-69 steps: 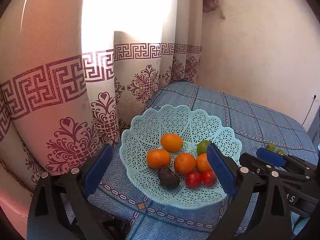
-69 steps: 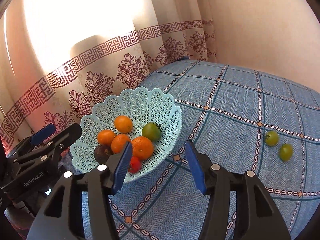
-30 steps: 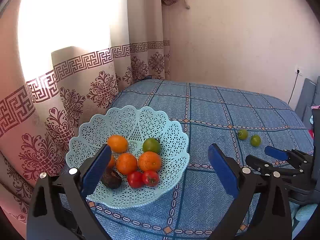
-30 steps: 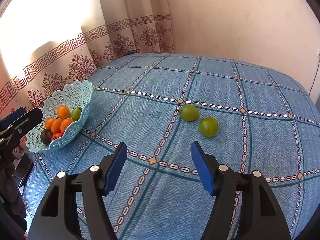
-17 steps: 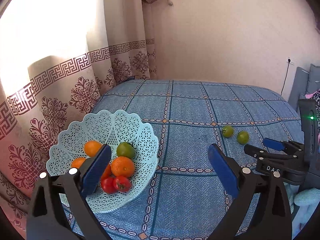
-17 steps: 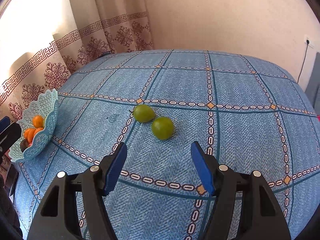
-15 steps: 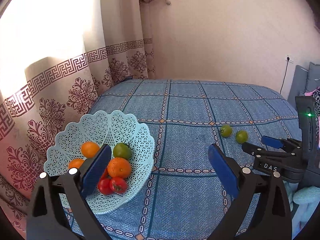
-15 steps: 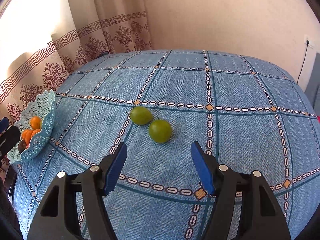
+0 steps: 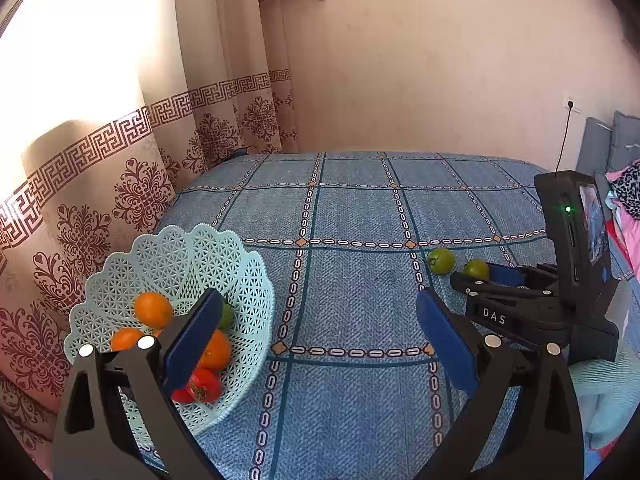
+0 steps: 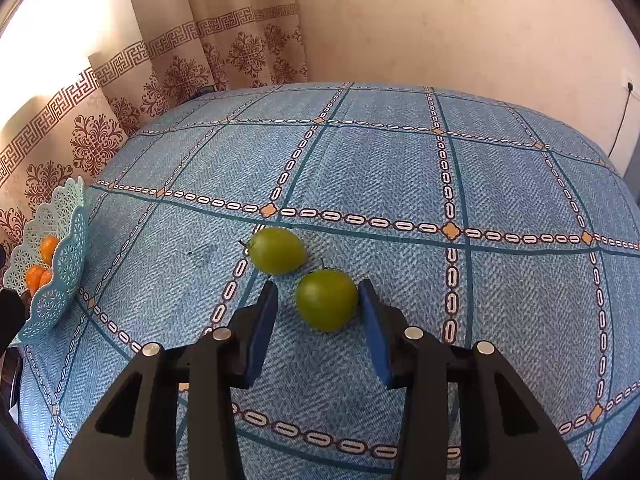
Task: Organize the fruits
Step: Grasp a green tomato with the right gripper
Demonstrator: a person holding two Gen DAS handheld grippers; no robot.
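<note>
Two green tomatoes lie on the blue checked cloth. The nearer green tomato [image 10: 327, 299] sits between the blue pads of my right gripper [image 10: 318, 294], which is open around it; a small gap shows on each side. The other green tomato [image 10: 277, 250] rests just beyond, to the left. In the left wrist view both green tomatoes [image 9: 441, 260] show by the right gripper [image 9: 486, 276]. My left gripper [image 9: 316, 328] is open and empty above the cloth. The pale blue lattice basket [image 9: 120, 272] at the left holds oranges, red tomatoes and a green fruit.
A patterned curtain [image 9: 132, 184] hangs behind the basket at the bed's left edge. A plain wall [image 9: 420, 60] stands behind the bed, with a socket and cable at the right. Pillows and pink fabric [image 9: 624, 200] lie at the far right.
My right gripper has advanced to the two green tomatoes and narrowed its fingers around the nearer one. The left gripper's view has swung slightly right, leaving the basket further to the left.
</note>
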